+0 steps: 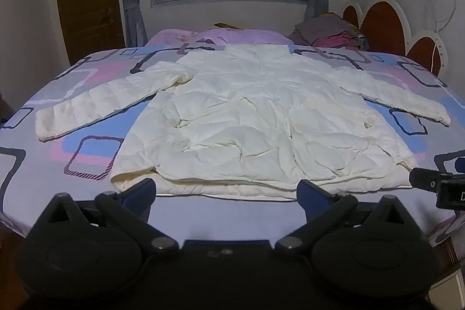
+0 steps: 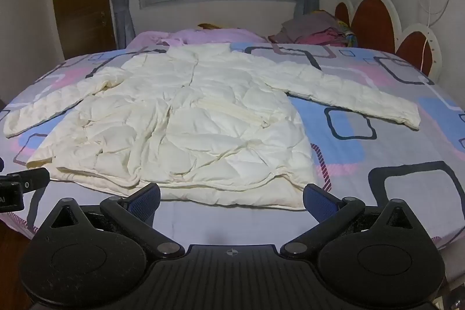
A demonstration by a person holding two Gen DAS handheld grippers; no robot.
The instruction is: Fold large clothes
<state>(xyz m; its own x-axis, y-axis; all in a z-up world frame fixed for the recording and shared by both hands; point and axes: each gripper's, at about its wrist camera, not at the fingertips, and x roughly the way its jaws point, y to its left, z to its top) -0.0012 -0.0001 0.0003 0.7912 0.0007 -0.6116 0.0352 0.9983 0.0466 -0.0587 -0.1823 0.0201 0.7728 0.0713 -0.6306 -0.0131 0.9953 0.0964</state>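
Spread empty at the bottom of each frame, the left tongs (image 1: 225,191) and right tongs (image 2: 231,195) face the jacket (image 1: 247,124), which lies flat mid-frame on the bed (image 1: 87,141), hem nearest, collar toward the top, sleeves out sideways

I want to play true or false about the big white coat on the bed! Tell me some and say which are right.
1. The white jacket lies spread flat on the bed. True.
2. The left gripper is squeezing the hem. False: it is open and holds nothing.
3. Both sleeves are folded over the middle. False: they stick out sideways.
4. The right gripper is open. True.
5. A pile of clothes sits at the far side of the bed. True.
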